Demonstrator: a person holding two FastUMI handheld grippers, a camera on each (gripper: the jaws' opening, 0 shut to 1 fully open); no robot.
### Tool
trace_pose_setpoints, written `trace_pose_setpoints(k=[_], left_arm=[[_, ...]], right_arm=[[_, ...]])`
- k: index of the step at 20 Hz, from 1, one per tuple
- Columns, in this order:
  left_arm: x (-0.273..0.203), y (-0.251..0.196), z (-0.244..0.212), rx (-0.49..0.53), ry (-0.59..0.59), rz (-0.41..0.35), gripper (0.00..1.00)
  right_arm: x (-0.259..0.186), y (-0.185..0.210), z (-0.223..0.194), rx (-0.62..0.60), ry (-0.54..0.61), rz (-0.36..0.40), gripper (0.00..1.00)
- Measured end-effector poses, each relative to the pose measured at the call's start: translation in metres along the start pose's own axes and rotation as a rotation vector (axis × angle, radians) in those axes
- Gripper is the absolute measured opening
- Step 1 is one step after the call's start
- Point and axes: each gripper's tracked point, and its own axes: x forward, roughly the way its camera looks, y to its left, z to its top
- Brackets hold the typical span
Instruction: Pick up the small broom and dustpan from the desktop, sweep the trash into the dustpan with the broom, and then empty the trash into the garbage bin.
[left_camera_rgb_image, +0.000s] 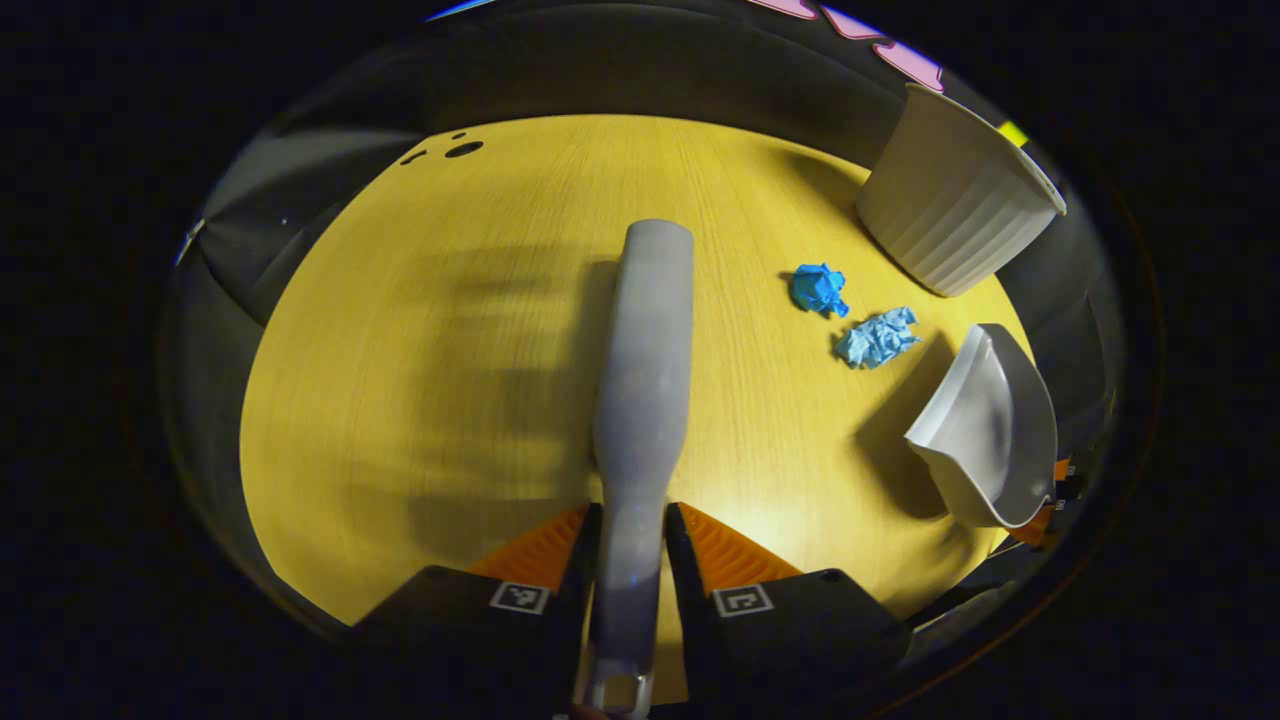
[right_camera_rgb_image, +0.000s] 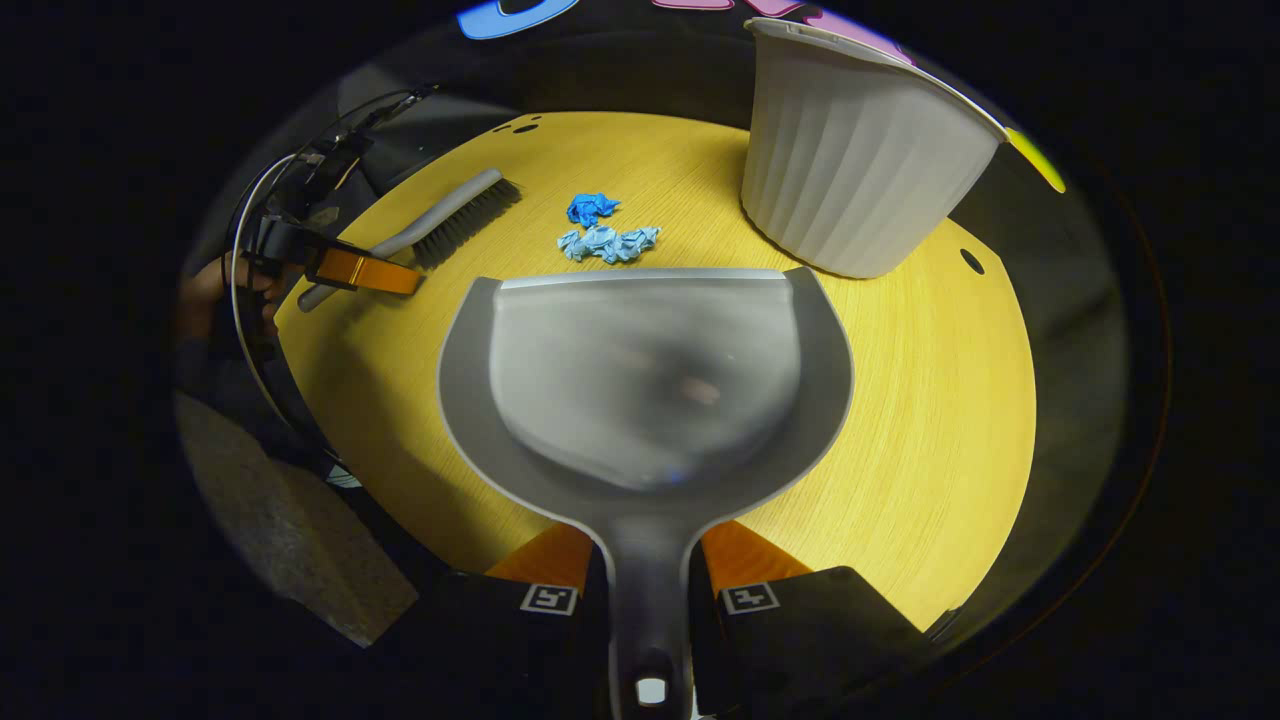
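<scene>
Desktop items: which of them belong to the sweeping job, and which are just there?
Part of the job:
- broom, clamped in the left gripper
- dustpan, clamped in the right gripper
- dark blue paper wad
- pale blue paper wad
- white ribbed bin

Just there:
- cable holes in the desktop
- cables at the desk's edge
</scene>
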Motion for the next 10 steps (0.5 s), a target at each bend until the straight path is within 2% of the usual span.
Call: trace_pose_setpoints(k=[3,4,5,6,10], left_arm=[[-0.001,-0.002,0.001,0.063,0.018,-0.003,0.29],[-0.001,-0.001,0.005,0.079,0.011,0.001,0.31],[-0.002,0.000,0.011,0.094,0.001,0.008,0.28],[-0.003,-0.001,0.015,0.108,-0.009,0.014,0.30],[-0.003,-0.012,0.053,0.161,-0.082,0.006,0.29]], right_arm=[[0.004,-0.002,-0.002,0.001,0.024,0.014,0.37],[0.005,-0.004,-0.004,0.002,0.038,0.012,0.37],[0.005,-0.006,-0.007,-0.002,0.053,0.008,0.37],[0.005,-0.009,-0.008,-0.010,0.069,0.001,0.37],[-0.004,-0.014,-0.008,-0.066,0.102,-0.003,0.37]])
